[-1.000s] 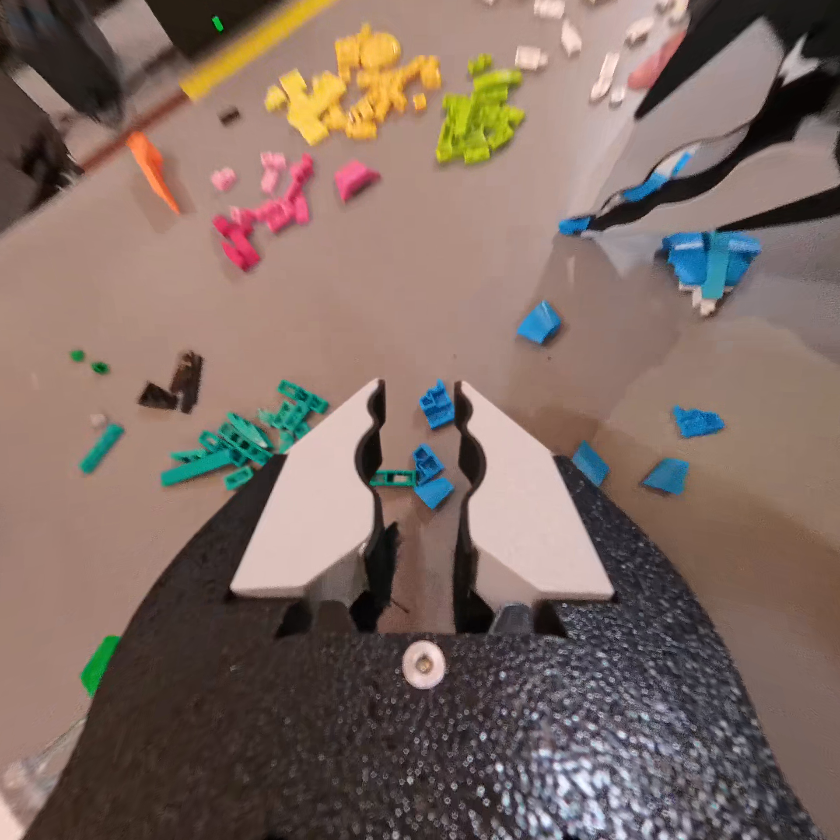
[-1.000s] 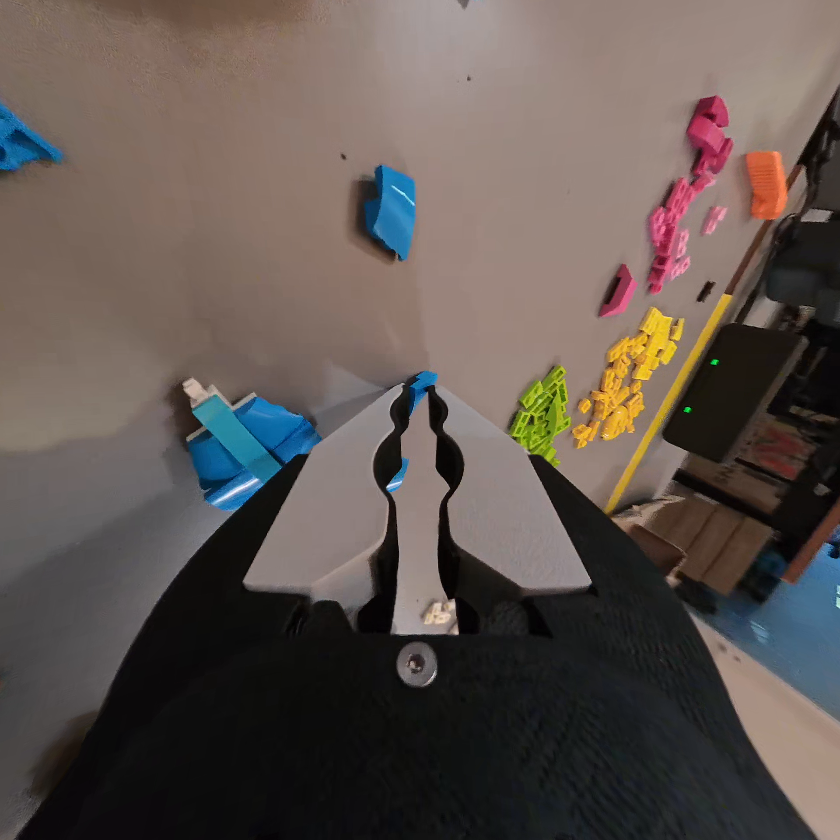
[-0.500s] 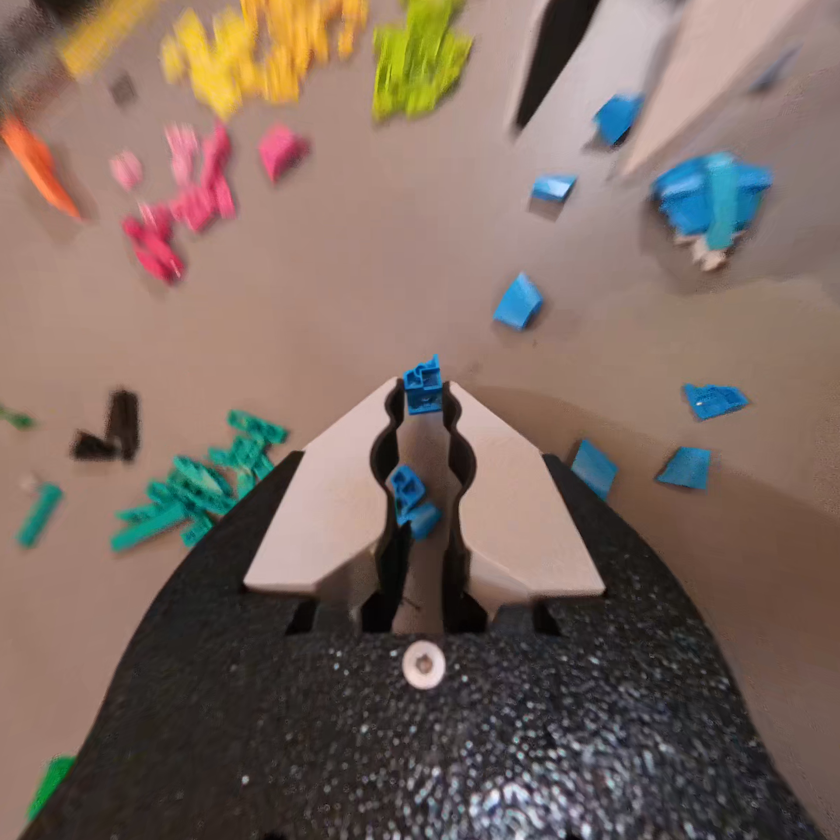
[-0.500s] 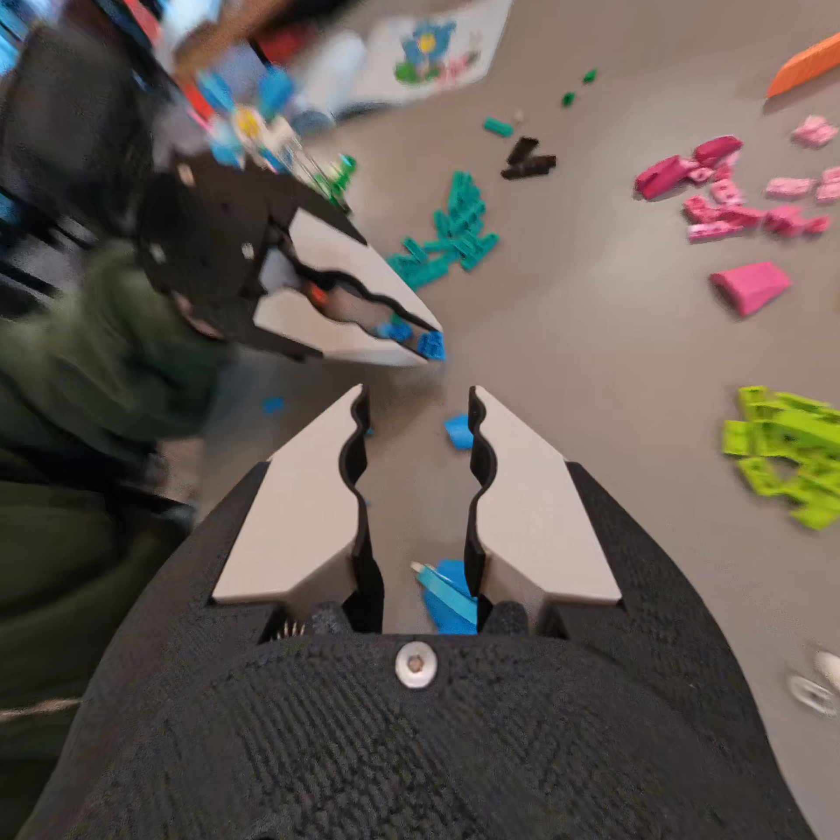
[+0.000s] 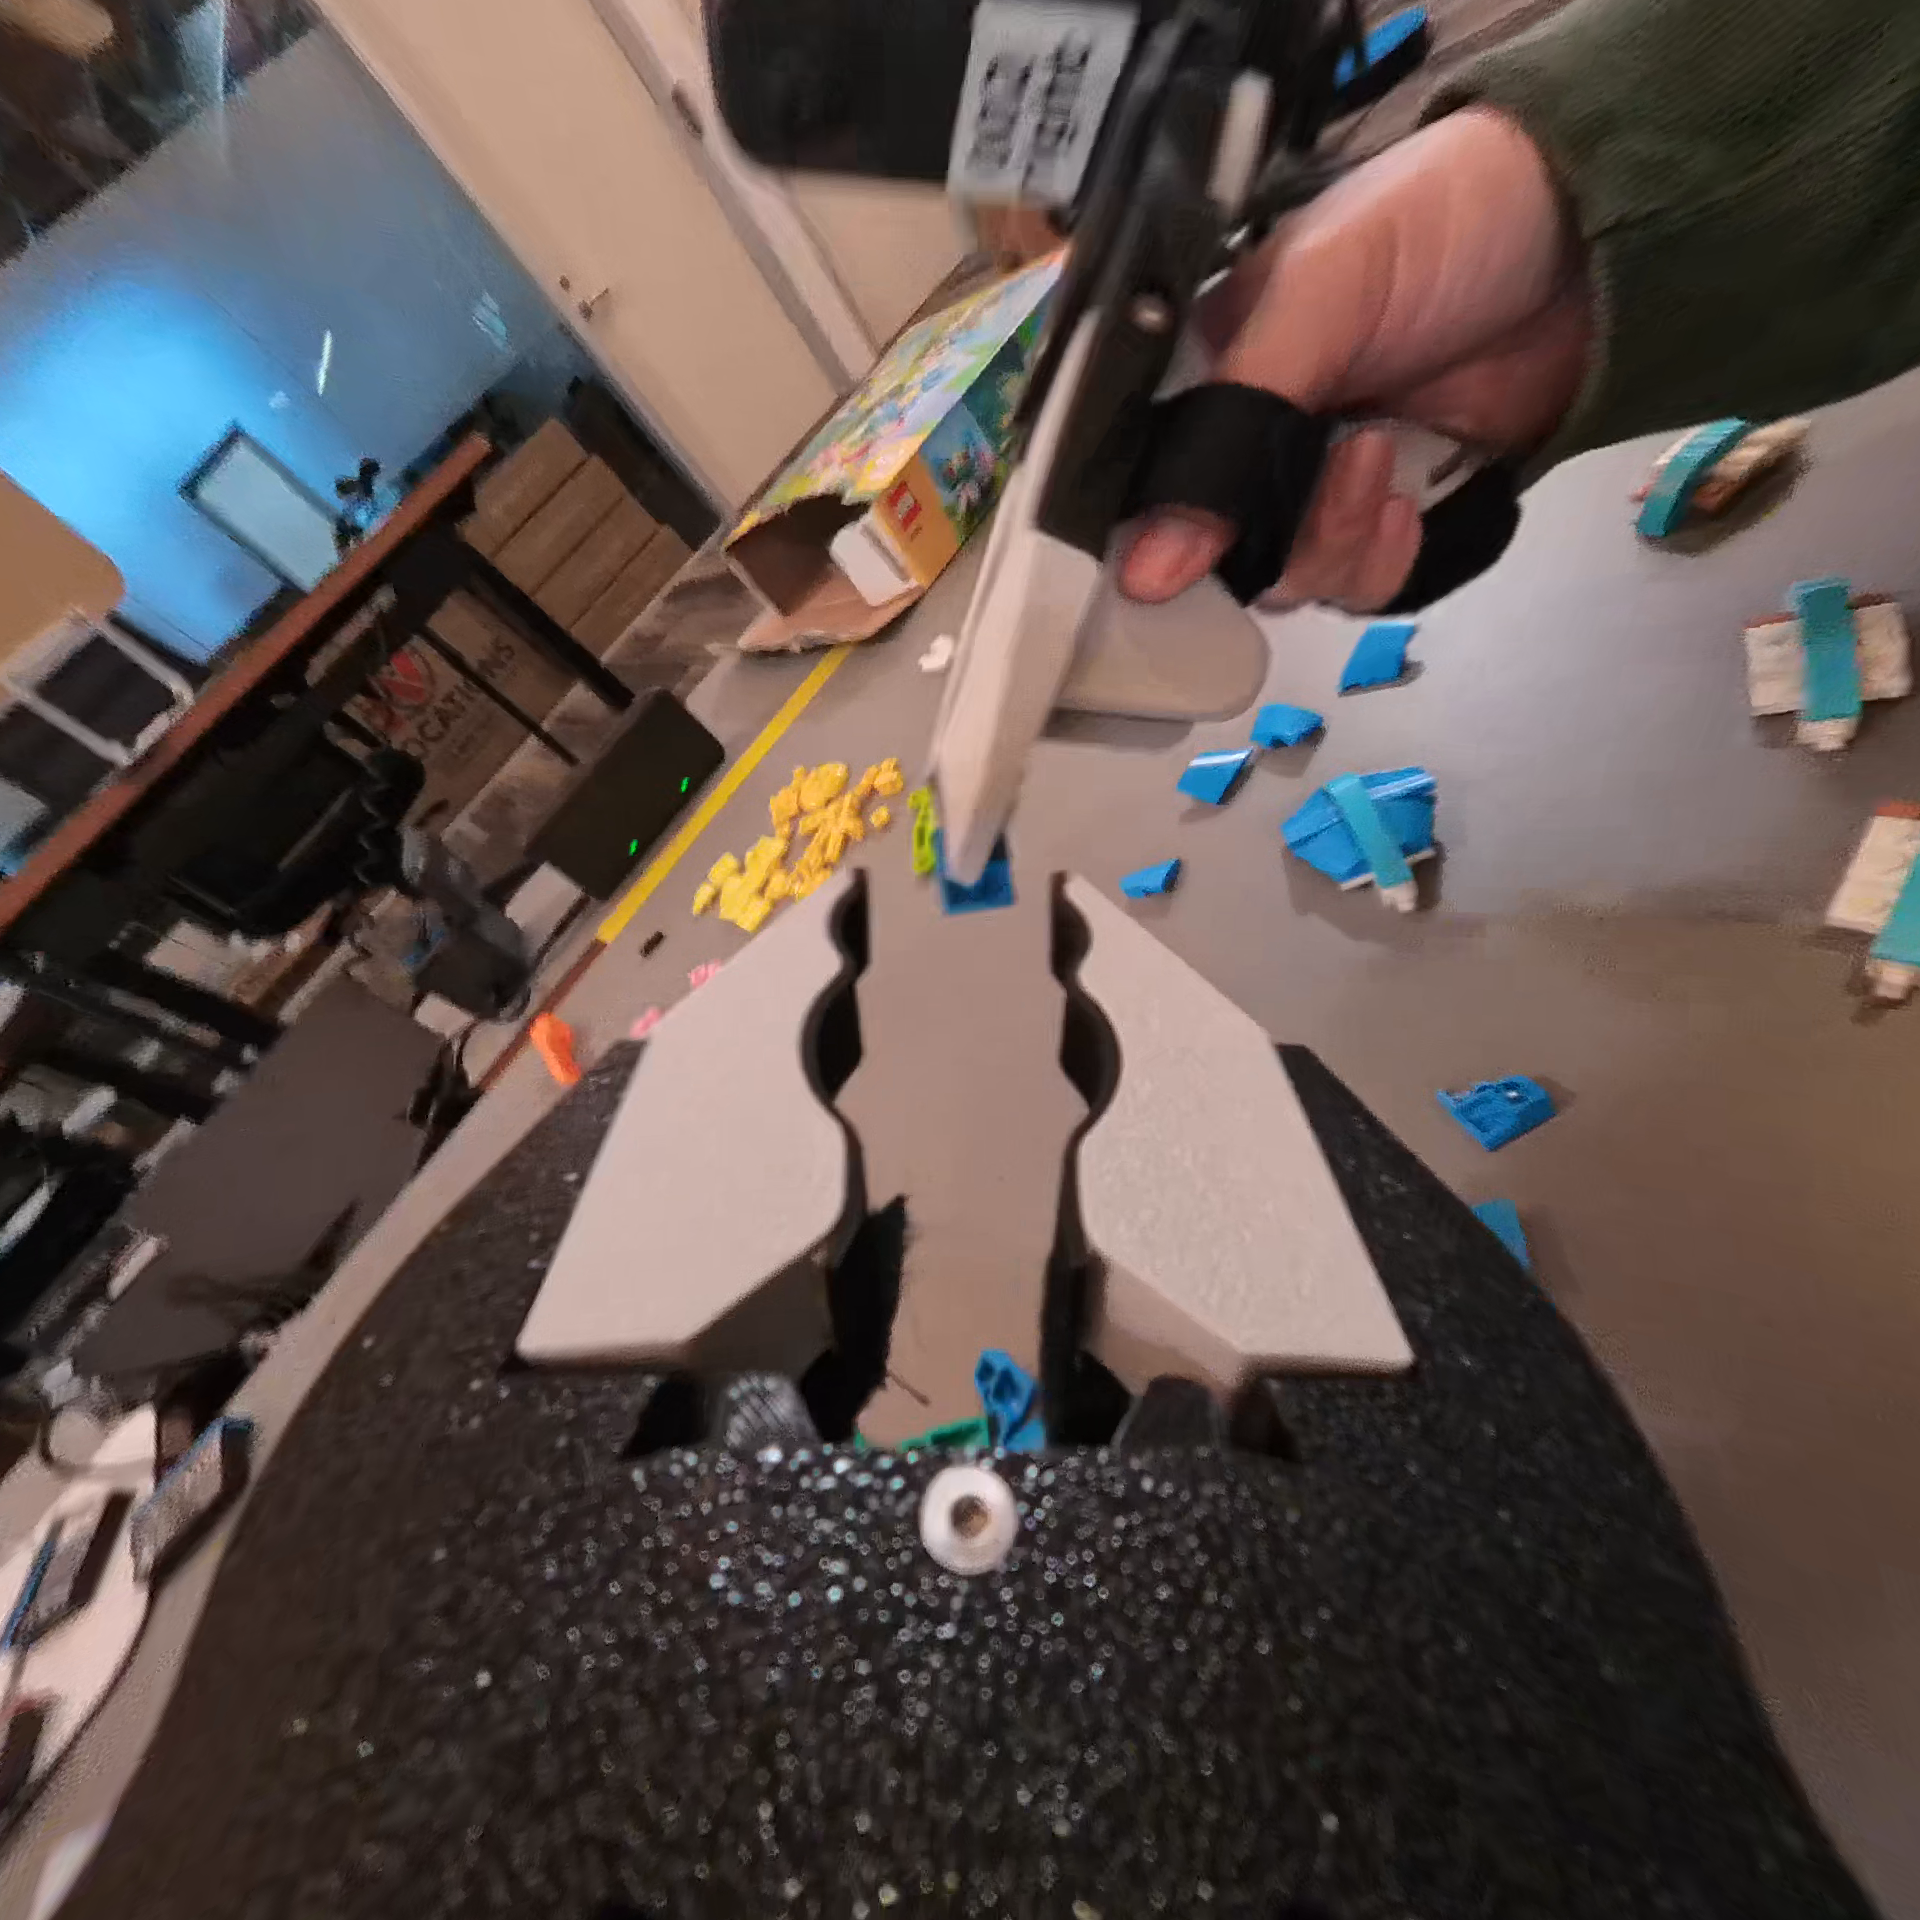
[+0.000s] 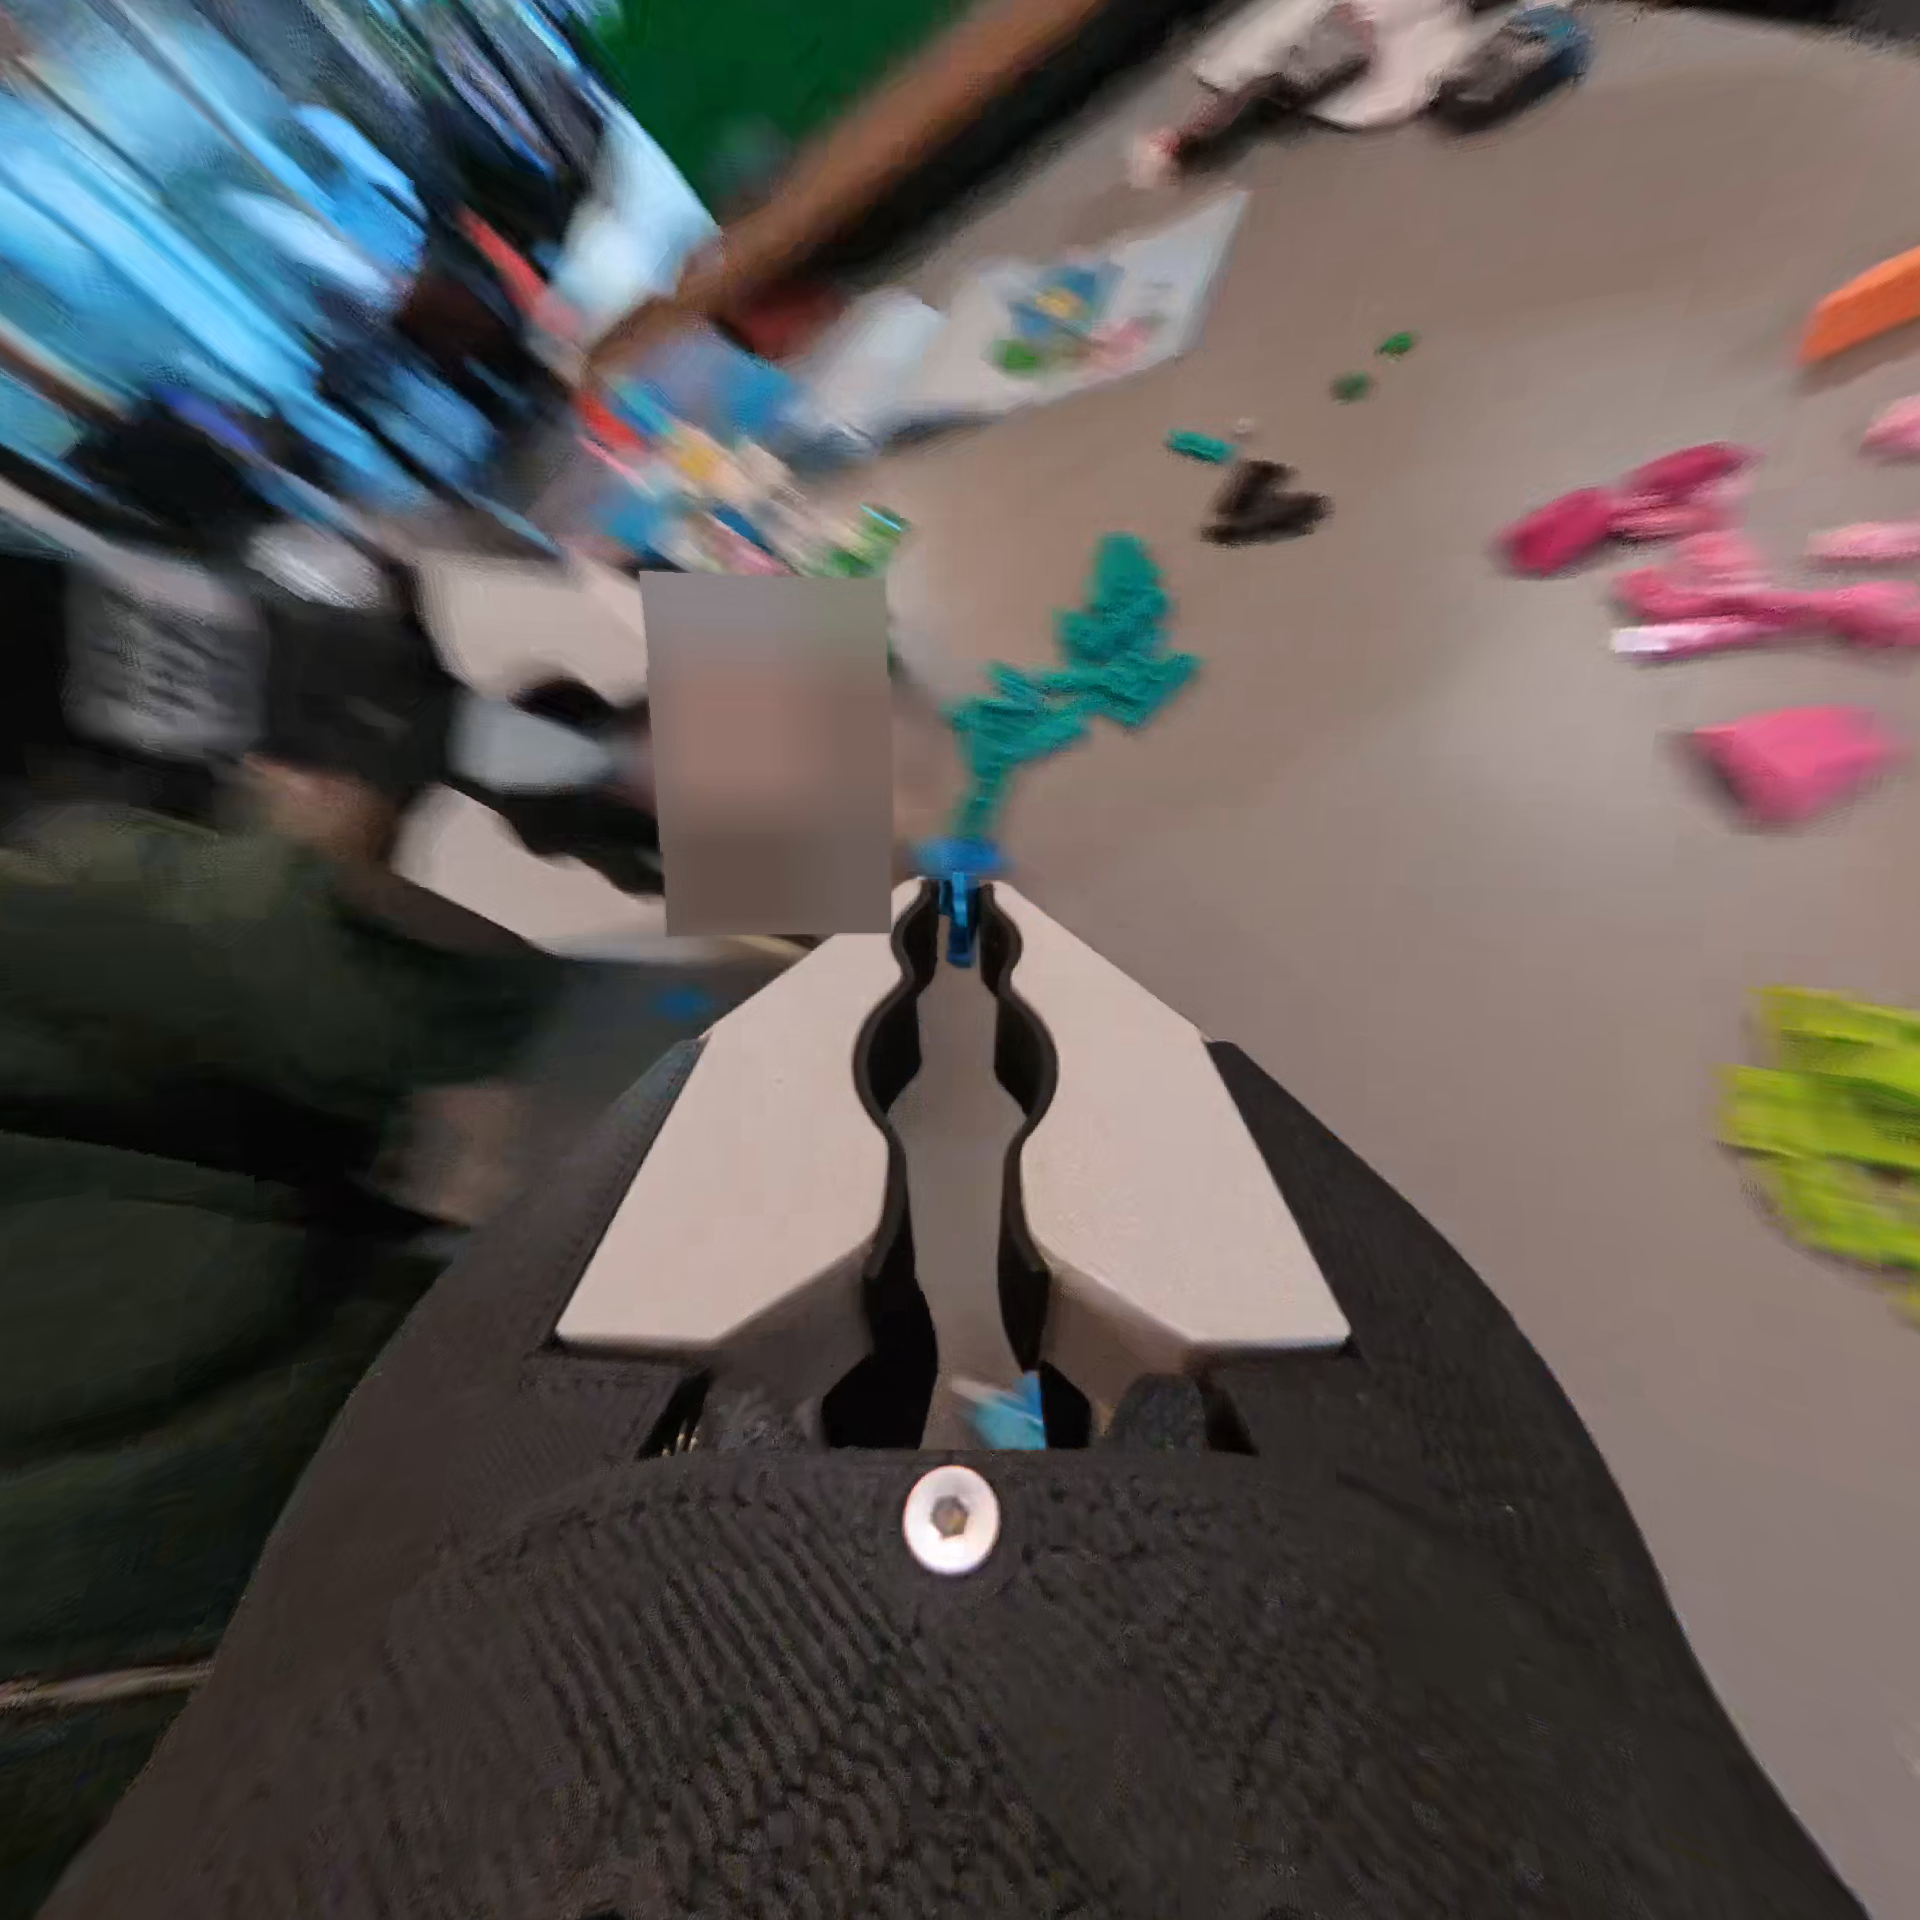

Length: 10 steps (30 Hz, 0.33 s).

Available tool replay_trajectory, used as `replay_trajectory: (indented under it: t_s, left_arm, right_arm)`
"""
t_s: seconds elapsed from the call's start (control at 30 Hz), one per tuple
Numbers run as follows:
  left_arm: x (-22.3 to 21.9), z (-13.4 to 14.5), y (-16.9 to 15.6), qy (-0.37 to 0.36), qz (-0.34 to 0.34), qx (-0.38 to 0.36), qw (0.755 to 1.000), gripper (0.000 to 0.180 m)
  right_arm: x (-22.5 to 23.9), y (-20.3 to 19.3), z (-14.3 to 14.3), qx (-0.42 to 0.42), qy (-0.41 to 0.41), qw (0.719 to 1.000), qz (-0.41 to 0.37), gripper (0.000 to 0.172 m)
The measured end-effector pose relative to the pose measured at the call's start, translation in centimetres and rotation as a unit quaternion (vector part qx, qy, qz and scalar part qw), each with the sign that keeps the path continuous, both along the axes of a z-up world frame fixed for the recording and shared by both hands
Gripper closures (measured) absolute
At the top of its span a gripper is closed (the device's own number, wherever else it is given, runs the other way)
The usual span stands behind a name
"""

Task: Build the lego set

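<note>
Blue brick (image 5: 978,891), a small one, is pinched at the very tips of my right tool (image 6: 958,896), whose jaws stand narrow with a pad pressed on either side of it. That tool comes down steeply from the far side, my right hand (image 5: 1382,343) around its handle, so the brick hangs just above the grey surface (image 5: 1558,966), right at the mouth of my left tool (image 5: 958,881). My left tool is spread wide and grips nothing; its tips sit on either side of the brick without touching it. Near its base, another small blue piece (image 5: 1004,1390) lies on the surface below. Just left of the brick are a lime piece (image 5: 920,831) and a yellow pile (image 5: 805,836). To the right lie loose blue pieces (image 5: 1214,774) and a blue and teal assembly (image 5: 1361,831). Farther off sits an open cardboard box (image 5: 894,468). From my right tool's blurred view, a teal pile (image 6: 1081,675) lies just beyond the brick, with pink pieces (image 6: 1704,582) far right.
</note>
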State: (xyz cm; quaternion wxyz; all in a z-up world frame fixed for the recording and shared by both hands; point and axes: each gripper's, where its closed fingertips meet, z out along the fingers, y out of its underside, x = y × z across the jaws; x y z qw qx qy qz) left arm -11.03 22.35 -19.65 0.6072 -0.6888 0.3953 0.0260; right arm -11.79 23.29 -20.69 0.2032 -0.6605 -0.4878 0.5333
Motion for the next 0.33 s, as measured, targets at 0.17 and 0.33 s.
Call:
replay_trajectory:
  t_s: [0.17, 0.33]
  left_arm:
    - [-3.6, -0.8, 0.8, -0.035, 0.082, -0.060, 0.994, 0.149]
    - [-5.7, -1.9, 0.8, -0.044, 0.132, -0.108, 0.984, 0.150]
  right_arm:
    - [2.2, 5.0, -6.0, 0.436, -0.230, 0.870, 0.006, 0.165]
    - [2.8, 6.1, -9.1, 0.620, -0.335, 0.704, 0.089, 0.164]
